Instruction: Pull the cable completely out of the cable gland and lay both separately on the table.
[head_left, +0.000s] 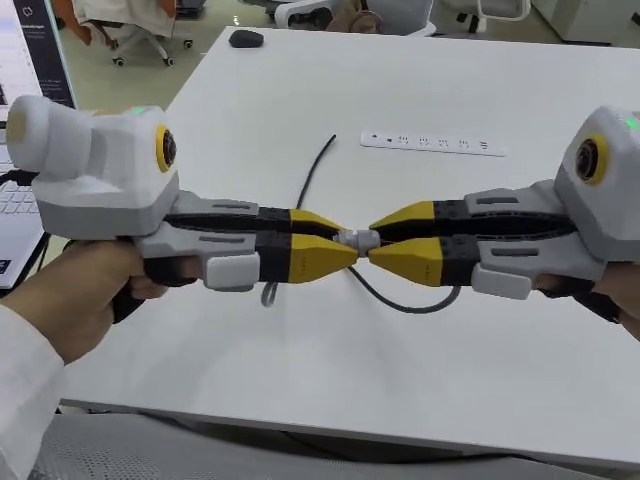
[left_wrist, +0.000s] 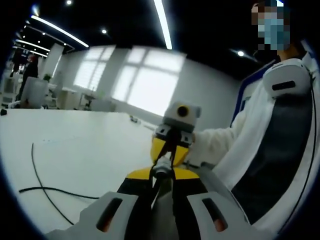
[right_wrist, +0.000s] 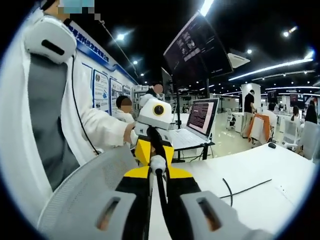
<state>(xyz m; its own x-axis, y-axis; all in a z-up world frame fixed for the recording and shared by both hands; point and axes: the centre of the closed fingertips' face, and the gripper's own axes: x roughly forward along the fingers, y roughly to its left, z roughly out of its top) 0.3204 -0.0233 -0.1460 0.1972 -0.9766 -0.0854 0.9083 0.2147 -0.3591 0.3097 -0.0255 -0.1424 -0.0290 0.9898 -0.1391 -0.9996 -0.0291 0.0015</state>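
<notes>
Pinching the cable gland (head_left: 360, 239) tip to tip, with left gripper (head_left: 348, 243) and right gripper (head_left: 376, 243) fingers pressed onto it. Held above the counter (head_left: 300, 350), black cable (head_left: 316, 168) trailing beneath.

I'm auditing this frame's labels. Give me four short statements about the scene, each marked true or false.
1. The left gripper and right gripper meet tip to tip at the cable gland. True.
2. The cable gland lies loose on the table. False: the gripper tips hold it.
3. A black cable lies on the table. True.
4. The power strip is black. False: it is white.
</notes>
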